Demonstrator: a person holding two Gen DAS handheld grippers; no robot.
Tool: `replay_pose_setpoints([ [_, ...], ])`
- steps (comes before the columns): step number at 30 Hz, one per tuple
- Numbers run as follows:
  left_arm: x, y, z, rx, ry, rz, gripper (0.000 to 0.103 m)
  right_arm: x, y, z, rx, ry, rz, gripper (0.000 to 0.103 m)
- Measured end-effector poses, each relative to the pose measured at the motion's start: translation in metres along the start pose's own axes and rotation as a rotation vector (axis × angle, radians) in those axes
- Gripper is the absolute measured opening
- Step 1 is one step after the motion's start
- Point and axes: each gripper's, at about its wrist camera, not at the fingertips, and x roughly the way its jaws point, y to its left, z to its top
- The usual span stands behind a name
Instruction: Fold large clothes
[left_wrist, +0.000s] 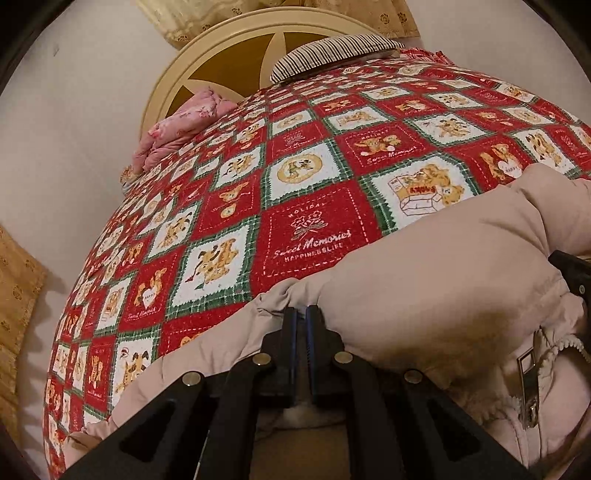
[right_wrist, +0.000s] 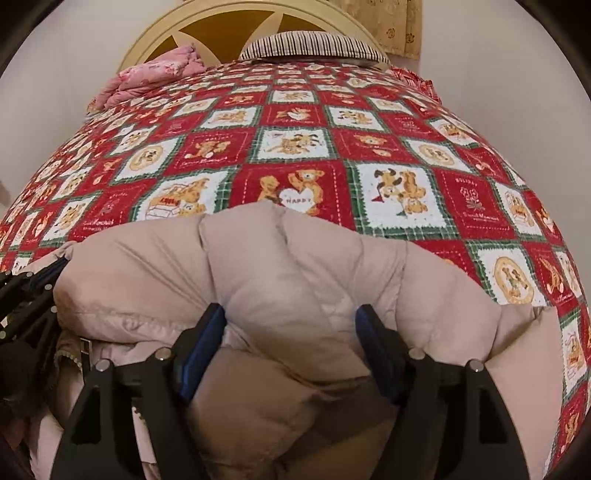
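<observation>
A: Left wrist view: the left tool (left_wrist: 302, 312) is pinched tight on a gathered edge of the puffy beige coat (left_wrist: 436, 266), which lies on the bed's red patchwork quilt (left_wrist: 310, 177). The fabric under its frame is hidden.

B: The right tool (right_wrist: 291, 317) stands wide, a bulge of coat between its blue pads (right_wrist: 207, 343). Whether they press it is hard to tell; the coat's near part is cut off.
</observation>
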Motion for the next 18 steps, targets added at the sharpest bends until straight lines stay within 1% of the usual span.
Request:
replay_pose_setpoints([
  [18, 0.0006, -0.0030, 0.0010, 0.011, 0.001, 0.014, 0.005, 0.0021, 0.0029, 0.0006, -0.014, 0.003, -0.014, 0.075],
])
